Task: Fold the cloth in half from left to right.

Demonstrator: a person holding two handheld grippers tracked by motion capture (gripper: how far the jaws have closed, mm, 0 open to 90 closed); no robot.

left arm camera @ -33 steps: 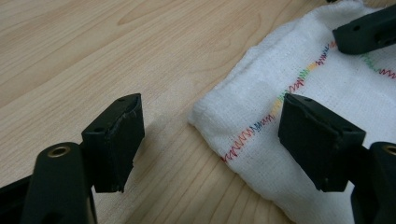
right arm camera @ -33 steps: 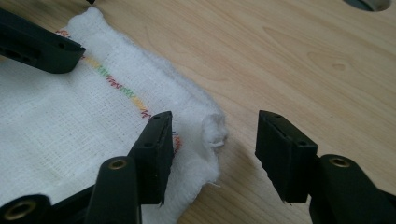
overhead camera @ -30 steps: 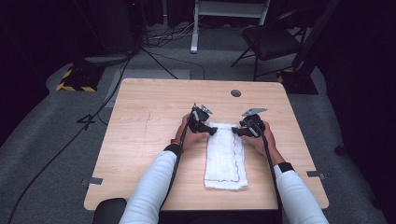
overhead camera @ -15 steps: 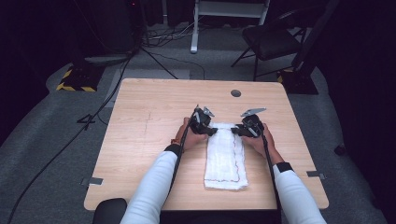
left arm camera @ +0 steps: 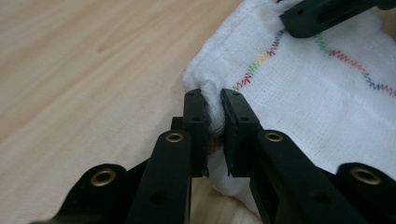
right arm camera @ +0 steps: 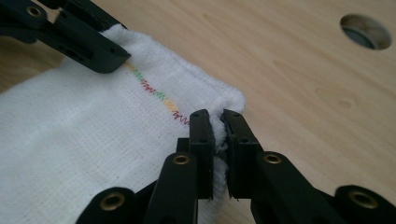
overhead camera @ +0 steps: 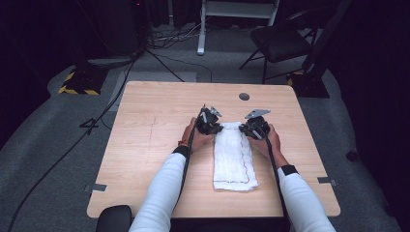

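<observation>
A folded white cloth (overhead camera: 234, 155) lies lengthwise on the wooden table (overhead camera: 145, 145), its far corners pinched by the left claw (left arm camera: 214, 108) and right claw (right arm camera: 218, 127), which should lift together, evenly, keeping that edge taut.

lab/studio | dark room, floor cables (overhead camera: 58, 159), hazard-tape base (overhead camera: 77, 87), folding chair (overhead camera: 280, 43)
</observation>
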